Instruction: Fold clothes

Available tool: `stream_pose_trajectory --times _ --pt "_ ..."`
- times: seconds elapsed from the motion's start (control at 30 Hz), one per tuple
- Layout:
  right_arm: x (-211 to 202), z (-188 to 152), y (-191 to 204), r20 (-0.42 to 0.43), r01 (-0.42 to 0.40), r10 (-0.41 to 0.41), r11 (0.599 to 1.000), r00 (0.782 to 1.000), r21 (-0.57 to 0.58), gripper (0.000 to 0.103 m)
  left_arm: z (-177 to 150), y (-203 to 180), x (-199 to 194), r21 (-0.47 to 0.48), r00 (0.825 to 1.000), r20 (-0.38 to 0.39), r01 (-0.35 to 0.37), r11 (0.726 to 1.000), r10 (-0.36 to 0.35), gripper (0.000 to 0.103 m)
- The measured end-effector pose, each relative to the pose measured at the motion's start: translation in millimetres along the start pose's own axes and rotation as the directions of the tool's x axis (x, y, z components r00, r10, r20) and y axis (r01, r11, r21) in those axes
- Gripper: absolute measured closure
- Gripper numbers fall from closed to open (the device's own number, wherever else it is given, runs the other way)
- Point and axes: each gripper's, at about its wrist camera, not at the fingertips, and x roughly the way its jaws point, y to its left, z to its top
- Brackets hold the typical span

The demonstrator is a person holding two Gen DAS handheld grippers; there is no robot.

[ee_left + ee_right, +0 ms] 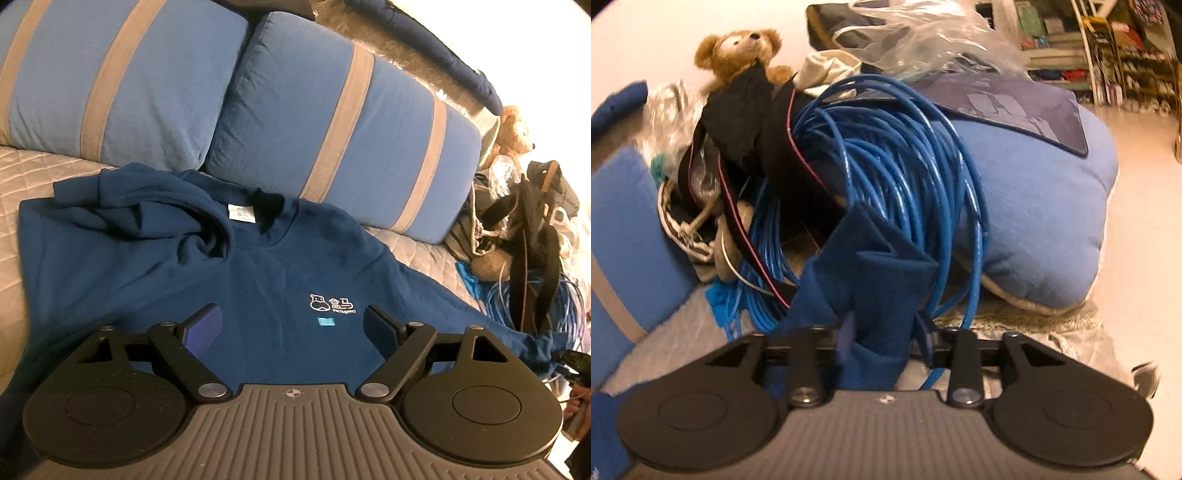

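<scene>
**Sweatshirt Spread Across Bed as One Sleeve Is Pinched for a Fold**

A dark blue fleece sweatshirt [258,266] with a white hippo logo on its chest lies front-up on a grey quilted bedspread [29,173], its collar and white neck label turned toward two blue pillows with grey stripes [332,122]. One sleeve is already bunched over the shoulder on the side away from the pillows' gap, crumpled rather than flat. The other sleeve trails off toward a coil of blue cable [886,155] beyond the sweatshirt's hem side, where the right gripper [882,343] has its fingers drawn narrow around the blue cuff [871,266], the cloth standing up in a pleat between them. Gripping at the cuff gives hold of the sleeve's far end, apparently so it can be carried back over the body. The left gripper [291,325] hovers low above the sweatshirt's chest, just below the logo, fingers spread wide and holding nothing, placed as if to pin the cloth. Beyond the cable sit a brown teddy bear [742,51], a pale blue cushion [1041,206] and clear plastic bags [923,33].
</scene>
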Motion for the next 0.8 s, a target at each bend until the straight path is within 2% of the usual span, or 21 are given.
stream_pose_trajectory --times 0.07,0.1,0.17,0.4,0.5,0.53,0.57,0.6,0.63,0.7,0.77,0.8 --pt "-8.4 1.6 6.8 0.026 0.012 -0.011 0.999 1.0 -0.036 0.091 -0.6 0.0 0.5 0.004 1.0 -0.001 -0.002 1.0 0.002 0.018" --pt "-12.7 2.6 10.5 0.042 0.018 -0.016 0.998 0.999 -0.057 0.092 -1.0 0.3 1.0 0.005 1.0 -0.003 -0.003 1.0 0.003 0.018" --pt "-25.2 7.4 25.7 0.122 0.03 -0.008 0.984 0.993 -0.174 0.094 -1.7 0.6 2.0 0.007 1.0 -0.008 -0.006 1.0 0.006 0.018" --pt "-35.5 38.2 40.2 0.309 0.083 0.032 0.932 0.951 -0.352 0.094 -2.1 0.8 2.2 0.003 1.0 -0.003 -0.008 1.0 0.008 0.018" --pt "-4.4 35.8 31.8 0.182 0.123 -0.068 0.943 0.981 -0.31 0.093 -3.3 0.5 1.1 0.005 1.0 0.005 -0.003 1.0 0.003 0.018" --pt "-2.8 32.9 33.4 0.177 0.13 -0.077 0.939 0.981 -0.317 0.092 -3.9 0.3 0.8 0.008 1.0 0.01 -0.001 1.0 0.001 0.018" --pt "-1.4 29.8 35.4 0.172 0.137 -0.085 0.936 0.982 -0.324 0.083 -4.4 0.2 0.5 0.012 1.0 0.015 0.0 1.0 0.0 0.018" --pt "-2.6 26.4 41.2 0.166 0.146 -0.093 0.927 0.982 -0.344 0.065 -4.9 0.0 0.2 0.015 1.0 0.02 0.001 1.0 -0.002 0.018" --pt "-4.7 22.8 47.8 0.163 0.162 -0.108 0.917 0.981 -0.365 0.059 -5.2 -0.8 0.5 0.018 1.0 0.023 0.0 1.0 -0.001 0.018" --pt "-12.8 17.6 60.3 0.174 0.197 -0.139 0.903 0.975 -0.382 0.023 -5.3 -2.7 0.3 0.027 1.0 0.029 0.005 1.0 -0.006 0.018" --pt "-27.0 16.8 73.8 0.207 0.188 -0.116 0.909 0.971 -0.373 0.008 -5.2 -4.9 -0.7 0.037 0.999 0.04 0.016 0.999 -0.018 0.018" --pt "-34.7 16.9 81.1 0.22 0.169 -0.091 0.913 0.971 -0.37 0.004 -5.3 -6.0 -1.4 0.043 0.999 0.047 0.022 0.999 -0.024 0.018"
